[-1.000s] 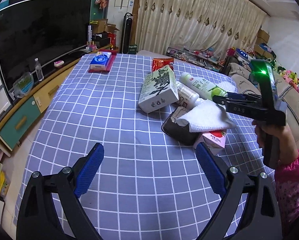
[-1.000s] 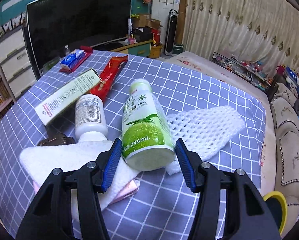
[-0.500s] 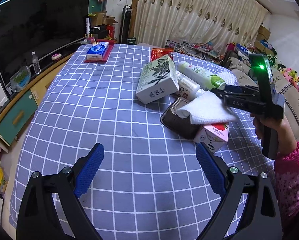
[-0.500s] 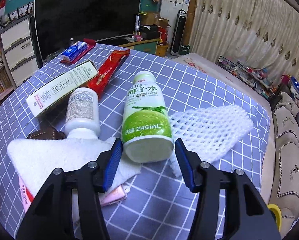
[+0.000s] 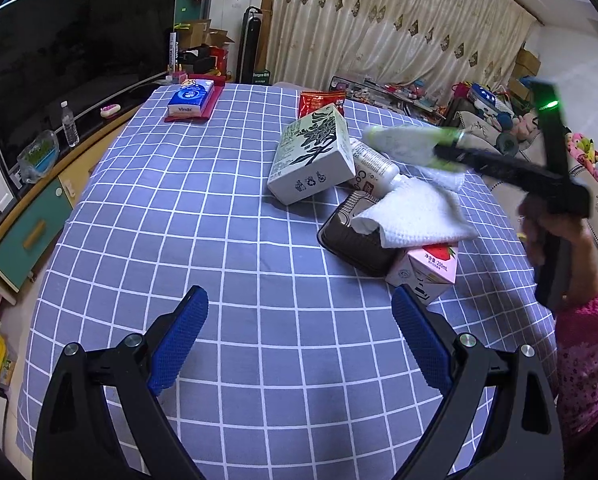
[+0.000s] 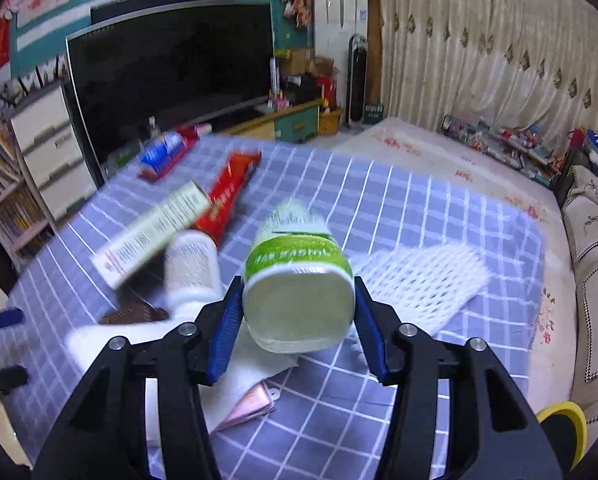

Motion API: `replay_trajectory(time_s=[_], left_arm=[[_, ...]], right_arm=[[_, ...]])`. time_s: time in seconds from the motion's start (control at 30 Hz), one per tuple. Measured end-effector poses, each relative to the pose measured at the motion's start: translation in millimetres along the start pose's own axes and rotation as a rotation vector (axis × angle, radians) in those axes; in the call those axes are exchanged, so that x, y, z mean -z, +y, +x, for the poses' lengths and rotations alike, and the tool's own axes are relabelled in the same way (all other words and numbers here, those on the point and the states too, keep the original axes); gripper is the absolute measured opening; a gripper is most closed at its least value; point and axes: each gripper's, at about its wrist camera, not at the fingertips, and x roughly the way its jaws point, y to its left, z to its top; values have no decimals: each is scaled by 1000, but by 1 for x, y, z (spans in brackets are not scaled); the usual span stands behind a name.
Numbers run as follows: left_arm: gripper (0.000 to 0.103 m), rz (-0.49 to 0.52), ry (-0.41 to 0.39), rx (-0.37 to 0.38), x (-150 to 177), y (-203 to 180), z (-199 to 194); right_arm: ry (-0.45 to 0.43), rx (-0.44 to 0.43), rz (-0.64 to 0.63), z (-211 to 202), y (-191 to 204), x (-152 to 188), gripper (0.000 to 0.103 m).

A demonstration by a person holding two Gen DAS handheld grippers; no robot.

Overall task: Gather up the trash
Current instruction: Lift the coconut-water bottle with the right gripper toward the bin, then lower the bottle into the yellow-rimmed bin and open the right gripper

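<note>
The right gripper (image 6: 298,312) is clamped on the base end of the green-and-white bottle (image 6: 297,276), one blue pad on each side of its squarish bottom. The bottle's long axis runs straight out along the fingers, cap end pointing away from the camera and toward the far edge of the tabletop (image 6: 399,200). In the left wrist view the bottle (image 5: 403,142) shows as a blurred streak clear of the tabletop (image 5: 179,220), above the heap of trash on the person's right. That heap holds the leaf-printed box (image 5: 313,158), a white bottle (image 5: 373,166), a white cloth (image 5: 415,210), a dark tray (image 5: 353,240) and a pink carton (image 5: 427,268). The left gripper (image 5: 299,340) stands wide open with nothing between its pads, over bare cloth. It is near the carton and well short of the box. No bin shows in either view, so where the bottle must go cannot be told. Because the bottle sticks out forward of its grip, any swing toward a bin would probably lead with the cap end. The carton lies nearest the left gripper for a next pick.
</note>
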Motion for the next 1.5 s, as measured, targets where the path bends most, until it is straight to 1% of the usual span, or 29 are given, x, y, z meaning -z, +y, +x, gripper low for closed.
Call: replay_trajectory(time_s=[0.1,0.23,0.4,0.6,0.77,0.93,1.1,1.2,1.37,1.43,1.47,1.5], left_arm=[[92,6,1,6,1,-3,1],[92,15,-1,11,2,-6,-1],[92,21,-11,10,2,-8,-6],[92,39,-10,13,3,-16,-8],[92,57,-8,19,2,-24,-8],[92,69,-2,24,2,-29,-6],[92,78,-1,29,1,-33,-6],[92,85,-1,37,0,-37,-5],[92,105,4,48,1,-46,-2],[92,108,6,51,0,-49,0],[92,113,8,53,0,-52,1],[92,117,9,54,0,-54,2]], right_arm=[[-55,-2,14,-30,0,-7,50],[-89,4,19,-58,2,-9,49],[-96,3,36,-73,4,-2,49],[-122,-10,79,-88,-5,1,49],[-146,1,100,-100,-11,2,49],[-167,14,129,-115,-21,6,49],[-195,44,176,-143,-41,17,49],[-216,96,207,-165,-59,28,49],[-235,248,283,-204,-99,59,49],[-211,327,337,-211,-125,77,49],[-196,352,356,-212,-133,85,49],[-166,383,379,-210,-145,96,49]])
